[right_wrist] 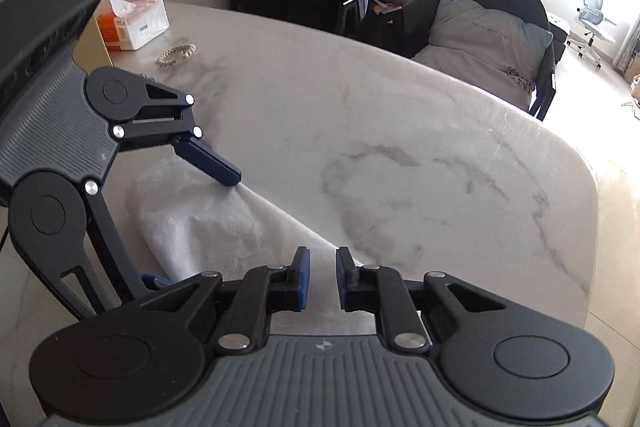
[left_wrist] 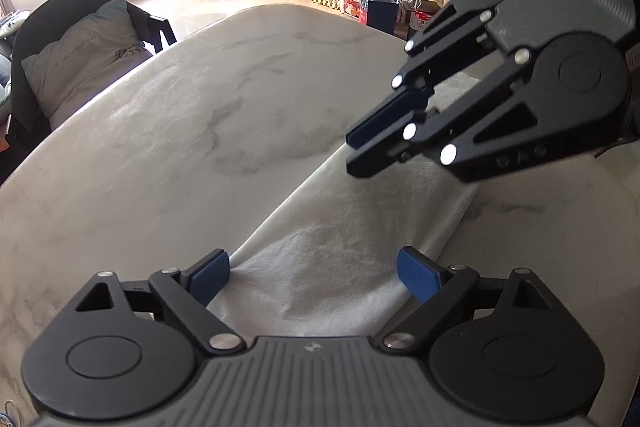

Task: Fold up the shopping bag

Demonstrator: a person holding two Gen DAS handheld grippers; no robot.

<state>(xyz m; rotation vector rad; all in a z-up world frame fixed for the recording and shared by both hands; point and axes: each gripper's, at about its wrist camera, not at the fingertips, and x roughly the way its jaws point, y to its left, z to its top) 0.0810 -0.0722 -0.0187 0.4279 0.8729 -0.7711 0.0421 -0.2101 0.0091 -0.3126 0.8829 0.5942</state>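
The white shopping bag [left_wrist: 340, 267] lies folded on the marble tabletop [left_wrist: 180, 147]; left tool [left_wrist: 314, 277] spread, right tool [right_wrist: 322, 277] narrowed, pinching nothing.

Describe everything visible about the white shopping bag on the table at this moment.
The shopping bag is white, of a thin, crinkly non-woven-looking fabric, lying flat on the marble table as a long narrow band, apparently already folded lengthwise. Its surface is creased; no handles or print show. The left gripper straddles one end with its blue pads wide apart, one pad at the bag's edge. The right gripper is over the other end, jaws narrowed; whether it pinches fabric is unclear.
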